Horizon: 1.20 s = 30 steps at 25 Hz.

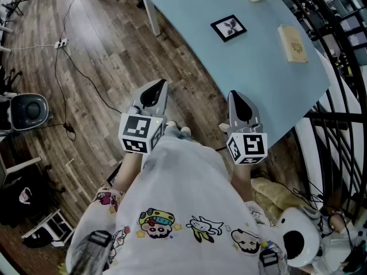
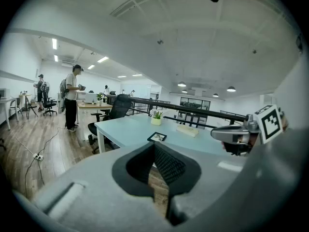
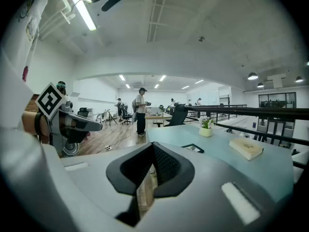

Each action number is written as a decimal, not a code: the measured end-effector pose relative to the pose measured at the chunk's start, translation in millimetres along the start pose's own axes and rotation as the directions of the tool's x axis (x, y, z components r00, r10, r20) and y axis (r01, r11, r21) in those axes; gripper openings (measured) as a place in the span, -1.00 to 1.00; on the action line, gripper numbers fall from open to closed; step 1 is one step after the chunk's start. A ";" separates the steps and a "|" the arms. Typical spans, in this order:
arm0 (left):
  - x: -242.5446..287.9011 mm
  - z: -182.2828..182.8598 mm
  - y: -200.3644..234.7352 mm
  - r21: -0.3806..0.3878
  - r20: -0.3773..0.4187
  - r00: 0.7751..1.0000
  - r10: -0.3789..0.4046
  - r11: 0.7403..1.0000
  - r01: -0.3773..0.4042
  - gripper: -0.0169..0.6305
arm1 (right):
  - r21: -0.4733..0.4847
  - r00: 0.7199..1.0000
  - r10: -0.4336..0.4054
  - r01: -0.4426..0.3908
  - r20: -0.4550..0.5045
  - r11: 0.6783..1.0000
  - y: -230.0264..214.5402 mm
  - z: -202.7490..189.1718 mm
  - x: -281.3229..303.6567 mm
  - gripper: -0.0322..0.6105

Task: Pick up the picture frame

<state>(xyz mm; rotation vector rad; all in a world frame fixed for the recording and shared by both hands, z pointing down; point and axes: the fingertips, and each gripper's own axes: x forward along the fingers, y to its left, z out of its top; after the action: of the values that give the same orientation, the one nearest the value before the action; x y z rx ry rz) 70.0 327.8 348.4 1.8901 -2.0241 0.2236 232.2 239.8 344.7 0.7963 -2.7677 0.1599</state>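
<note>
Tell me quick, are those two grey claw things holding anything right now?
Grey left gripper: closed, holding nothing.
Grey right gripper: closed, holding nothing.

It was apparently an open-plan office: long desks [image 2: 128,129], swivel chairs [image 2: 116,111], ceiling strip lights [image 2: 54,43], people [image 2: 72,95] standing about.
</note>
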 end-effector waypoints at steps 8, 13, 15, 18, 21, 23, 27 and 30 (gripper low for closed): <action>-18.3 -9.4 -5.7 -0.022 0.004 0.998 0.062 0.998 -0.062 -0.95 | 0.032 1.000 -0.024 0.024 0.015 0.999 -12.6 -9.1 -25.0 -0.88; -27.2 -14.0 -1.5 -0.045 0.006 0.996 0.086 0.995 -0.085 -0.91 | 0.008 1.000 -0.014 0.014 0.014 1.000 -6.3 -8.8 -24.4 -0.87; -28.0 -15.2 0.5 -0.049 0.006 0.996 0.092 0.995 -0.092 -0.90 | 0.005 1.000 -0.001 0.001 0.009 1.000 -2.9 -8.8 -21.2 -0.80; -24.3 -15.8 6.7 -0.057 0.005 0.995 0.100 0.993 -0.100 -0.86 | 0.001 1.000 0.019 -0.019 0.008 1.000 0.0 -5.9 -11.7 -0.73; -16.0 -16.6 17.0 -0.067 -0.002 0.995 0.101 0.993 -0.101 -0.82 | 0.000 1.000 0.025 -0.025 0.001 1.000 -0.2 -4.6 2.6 -0.67; -9.1 -14.4 29.0 -0.070 -0.002 0.995 0.104 0.992 -0.104 -0.81 | 0.002 1.000 0.030 -0.030 -0.006 1.000 0.6 -3.2 16.7 -0.65; 10.6 -1.9 63.4 -0.077 0.004 0.994 0.113 0.991 -0.113 -0.79 | 0.007 0.999 0.049 -0.049 -0.016 0.999 4.2 5.4 56.5 -0.60; 29.1 12.0 88.9 -0.079 0.001 0.995 0.100 0.992 -0.099 -0.78 | 0.000 0.999 0.041 -0.041 -0.016 0.999 3.8 16.6 88.9 -0.59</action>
<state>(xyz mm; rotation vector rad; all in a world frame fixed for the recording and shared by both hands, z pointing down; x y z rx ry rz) -20.8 304.7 359.4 1.7463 -2.1013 0.1617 154.0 195.1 352.9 0.7353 -2.7698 0.1732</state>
